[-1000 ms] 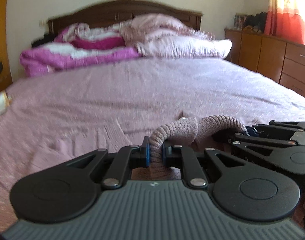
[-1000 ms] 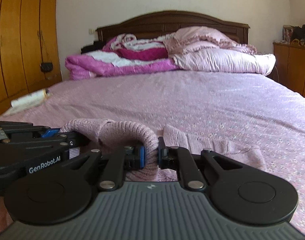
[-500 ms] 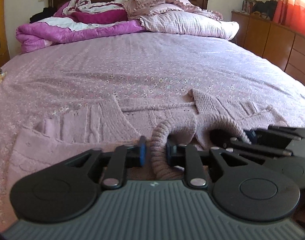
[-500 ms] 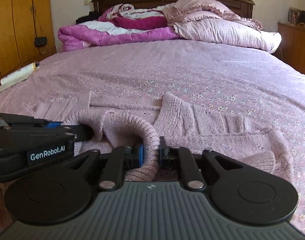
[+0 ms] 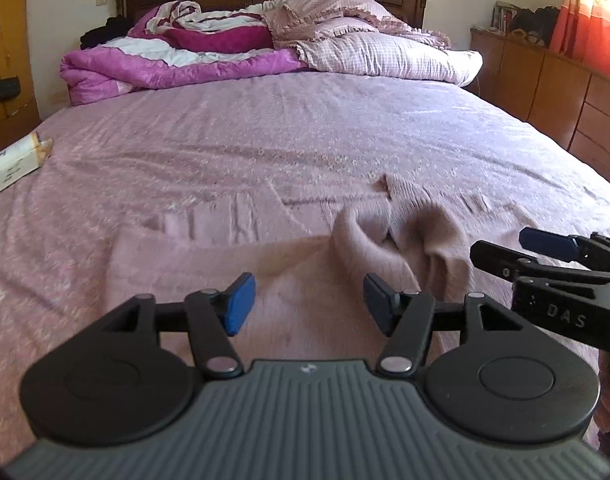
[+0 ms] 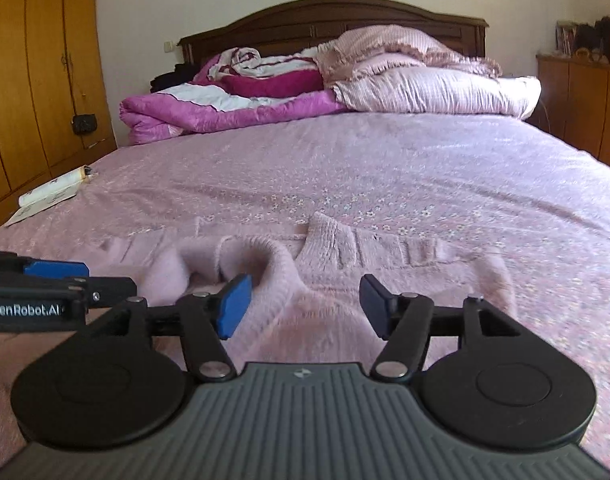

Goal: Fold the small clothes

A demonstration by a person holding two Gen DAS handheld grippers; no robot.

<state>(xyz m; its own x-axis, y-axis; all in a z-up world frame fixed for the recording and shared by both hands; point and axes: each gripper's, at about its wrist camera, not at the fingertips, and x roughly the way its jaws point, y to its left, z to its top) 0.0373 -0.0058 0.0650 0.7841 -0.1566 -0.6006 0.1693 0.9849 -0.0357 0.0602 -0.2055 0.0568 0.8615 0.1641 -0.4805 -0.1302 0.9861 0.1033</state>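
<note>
**Both grippers let go of the pink knit on the bed**

Left wrist view: the left gripper (image 5: 305,304) has just been opening; its blue pads (image 5: 237,303) stand spread, with nothing pinched between them. Below and ahead of them the pink knitted sweater (image 5: 233,264) lies on the bed (image 5: 305,140), over the flowered pink bedspread. Its rolled collar (image 5: 369,240) bulges up just ahead of the right-hand pad, free of it. The right gripper (image 5: 553,264) enters from the right edge, close beside the collar. A folded paper (image 5: 13,164) rests near the bed's left edge, and the heaped quilts (image 5: 193,60) sit against the headboard.

Right wrist view: the right gripper (image 6: 303,304) has also just been opening, and its fingers are parted over the knit, gripping nothing. The sweater (image 6: 385,280) spreads flat on the bedspread (image 6: 385,168) beneath them, its collar (image 6: 257,252) curled just beyond the left-hand pad. The left gripper (image 6: 57,280) reaches in from the left edge, its blue pad beside the collar's rolled fold. The paper (image 6: 53,196) lies far to the left, near the wardrobe (image 6: 33,80).
</note>
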